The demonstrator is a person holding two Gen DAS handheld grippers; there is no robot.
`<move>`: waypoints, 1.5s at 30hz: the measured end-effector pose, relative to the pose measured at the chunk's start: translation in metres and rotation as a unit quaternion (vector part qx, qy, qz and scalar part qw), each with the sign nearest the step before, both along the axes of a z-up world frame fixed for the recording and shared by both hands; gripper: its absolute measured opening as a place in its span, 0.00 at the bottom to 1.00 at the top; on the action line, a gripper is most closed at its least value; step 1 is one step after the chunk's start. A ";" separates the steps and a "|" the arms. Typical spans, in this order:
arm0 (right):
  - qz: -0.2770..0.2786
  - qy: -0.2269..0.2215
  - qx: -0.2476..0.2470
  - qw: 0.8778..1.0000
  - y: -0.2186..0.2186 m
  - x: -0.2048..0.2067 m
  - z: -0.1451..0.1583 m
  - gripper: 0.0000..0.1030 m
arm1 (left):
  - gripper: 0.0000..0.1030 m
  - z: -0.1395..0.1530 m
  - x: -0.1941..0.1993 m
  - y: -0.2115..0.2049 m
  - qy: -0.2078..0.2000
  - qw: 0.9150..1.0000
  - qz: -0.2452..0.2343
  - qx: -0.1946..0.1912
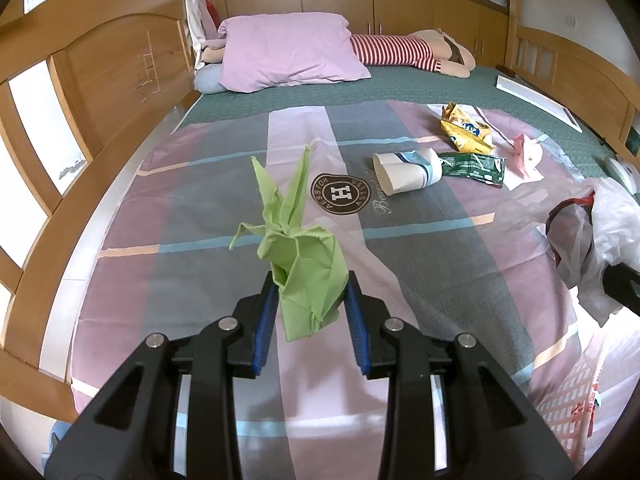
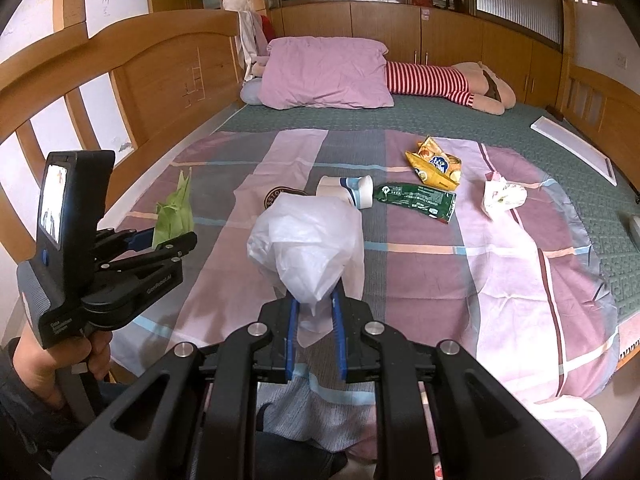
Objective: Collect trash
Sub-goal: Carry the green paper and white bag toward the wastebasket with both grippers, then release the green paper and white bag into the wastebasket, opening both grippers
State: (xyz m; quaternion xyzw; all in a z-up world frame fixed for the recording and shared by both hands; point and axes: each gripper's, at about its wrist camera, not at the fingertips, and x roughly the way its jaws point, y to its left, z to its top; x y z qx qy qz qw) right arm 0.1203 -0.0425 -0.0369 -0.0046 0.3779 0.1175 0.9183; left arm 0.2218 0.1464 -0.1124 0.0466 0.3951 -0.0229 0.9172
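My left gripper (image 1: 310,284) is shut on a crumpled green paper (image 1: 298,248), held above the striped bedspread (image 1: 200,208). The right wrist view shows that same gripper (image 2: 168,236) at the left with the green paper (image 2: 174,216) in it. My right gripper (image 2: 314,300) is shut on a white plastic bag (image 2: 306,244), which bulges up above the blue pads. The bag (image 1: 596,236) also shows at the right edge of the left wrist view. On the bedspread lie a tipped paper cup (image 1: 406,172), a green wrapper (image 1: 474,166), a yellow snack bag (image 1: 466,128) and a crumpled pink-white paper (image 1: 526,156).
A purple pillow (image 1: 288,52) and a striped plush toy (image 1: 408,52) lie at the far end of the bed. A wooden headboard (image 1: 100,80) runs along the left, a wooden rail (image 1: 580,80) along the right. A white flat board (image 1: 536,98) lies near the right rail. A hand (image 2: 52,360) holds the left gripper's handle.
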 end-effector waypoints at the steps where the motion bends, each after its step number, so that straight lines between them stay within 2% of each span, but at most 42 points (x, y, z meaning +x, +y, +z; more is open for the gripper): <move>1: 0.000 0.000 -0.001 1.000 0.000 0.000 0.000 0.16 | 0.33 0.001 0.000 0.001 -0.001 1.000 0.001 -0.001; 6: 0.000 -0.005 0.010 1.000 -0.003 -0.004 0.006 0.16 | 0.33 0.011 -0.010 0.007 -0.020 1.000 0.013 -0.014; 12: 0.006 -0.039 0.030 0.999 -0.019 -0.035 0.033 0.16 | 0.33 0.035 -0.058 -0.002 -0.034 0.998 0.015 -0.055; 17: -0.005 -0.076 0.046 0.996 -0.049 -0.072 0.061 0.16 | 0.33 0.068 -0.101 -0.033 -0.056 0.997 0.018 -0.040; 22: -0.044 -0.094 0.048 0.993 -0.100 -0.116 0.071 0.16 | 0.33 0.097 -0.136 -0.082 -0.077 0.996 -0.034 -0.027; 26: -0.079 -0.069 0.043 0.994 -0.142 -0.148 0.053 0.16 | 0.33 0.109 -0.160 -0.124 -0.090 0.993 -0.081 -0.015; 28: -0.102 -0.045 0.034 0.993 -0.164 -0.163 0.034 0.16 | 0.33 0.112 -0.171 -0.143 -0.093 0.990 -0.102 -0.010; 35: -0.164 0.037 0.050 0.985 -0.223 -0.193 -0.016 0.17 | 0.33 0.116 -0.204 -0.201 -0.097 0.980 -0.171 0.016; 36: -0.169 0.043 0.057 0.983 -0.228 -0.196 -0.019 0.19 | 0.33 0.117 -0.208 -0.209 -0.097 0.979 -0.179 0.019; 38: -0.179 0.046 0.078 0.980 -0.237 -0.205 -0.024 0.42 | 0.33 0.116 -0.213 -0.220 -0.096 0.976 -0.195 0.023; 40: -0.194 0.030 0.080 0.977 -0.243 -0.212 -0.021 0.55 | 0.33 0.115 -0.218 -0.232 -0.094 0.972 -0.212 0.032; 45: -0.214 -0.014 0.061 0.975 -0.249 -0.221 -0.009 0.64 | 0.34 0.108 -0.224 -0.253 -0.082 0.965 -0.246 0.045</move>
